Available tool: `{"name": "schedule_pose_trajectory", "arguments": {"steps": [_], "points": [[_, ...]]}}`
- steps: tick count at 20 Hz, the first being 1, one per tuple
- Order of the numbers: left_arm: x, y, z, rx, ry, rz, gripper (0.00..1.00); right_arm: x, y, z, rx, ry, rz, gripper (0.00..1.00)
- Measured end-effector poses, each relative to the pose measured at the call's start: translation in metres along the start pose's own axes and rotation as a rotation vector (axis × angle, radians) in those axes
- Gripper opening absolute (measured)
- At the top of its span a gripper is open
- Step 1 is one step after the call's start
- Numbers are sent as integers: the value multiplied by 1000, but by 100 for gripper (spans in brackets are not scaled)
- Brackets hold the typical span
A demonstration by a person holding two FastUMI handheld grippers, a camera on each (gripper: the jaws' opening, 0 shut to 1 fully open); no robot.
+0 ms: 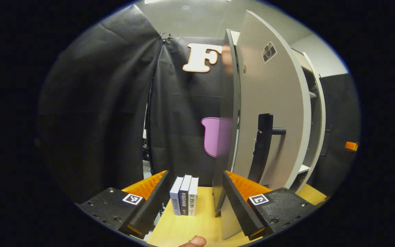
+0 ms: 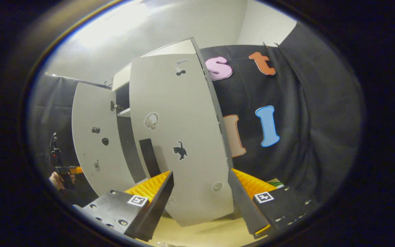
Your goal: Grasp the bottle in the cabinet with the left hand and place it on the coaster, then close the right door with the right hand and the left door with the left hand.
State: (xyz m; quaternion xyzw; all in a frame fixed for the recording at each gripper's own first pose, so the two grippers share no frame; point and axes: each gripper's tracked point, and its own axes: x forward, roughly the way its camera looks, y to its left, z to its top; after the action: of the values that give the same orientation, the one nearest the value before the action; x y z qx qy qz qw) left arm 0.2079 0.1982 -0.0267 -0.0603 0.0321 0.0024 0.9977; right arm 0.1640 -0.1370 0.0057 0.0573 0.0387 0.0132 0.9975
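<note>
Left gripper (image 1: 193, 206): released, fingers straddling the left door's (image 1: 269, 113) edge.
Right gripper (image 2: 201, 202): released, straddling the right door (image 2: 177, 137).
Counter (image 1: 183, 230): three books (image 1: 184, 200).

recording booth, black cloth wall (image 1: 108, 103), cabinet (image 2: 170, 137)

Both cabinet doors are finished in pale grey: the left door (image 1: 273, 113) is fitted with a black handle (image 1: 263, 144), and the right door (image 2: 180, 137) is dotted with small stickers, a black cat (image 2: 180, 150) among them. The tabletop (image 1: 197, 226) is coloured light yellow wood. Three books (image 1: 184, 199) are bound in lavender, dark navy and white.
</note>
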Motion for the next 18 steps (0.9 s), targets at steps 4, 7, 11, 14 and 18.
{"name": "schedule_pose_trajectory", "arguments": {"steps": [4,7,11,14,18], "points": [[4,-17,10,42,-10,-1,87,-43,-5,-17,-82,43,-8,97],[0,-17,7,-4,8,49,89,-78,-3,-28,-111,72,-5,97],[-8,-29,5,-13,20,78,90,-116,6,-42,-59,77,18,97],[-14,-44,3,-2,46,126,87,-138,3,-53,-40,78,9,97],[-14,-81,-1,-10,63,97,93,-165,-9,-64,-21,96,-15,97]]}}
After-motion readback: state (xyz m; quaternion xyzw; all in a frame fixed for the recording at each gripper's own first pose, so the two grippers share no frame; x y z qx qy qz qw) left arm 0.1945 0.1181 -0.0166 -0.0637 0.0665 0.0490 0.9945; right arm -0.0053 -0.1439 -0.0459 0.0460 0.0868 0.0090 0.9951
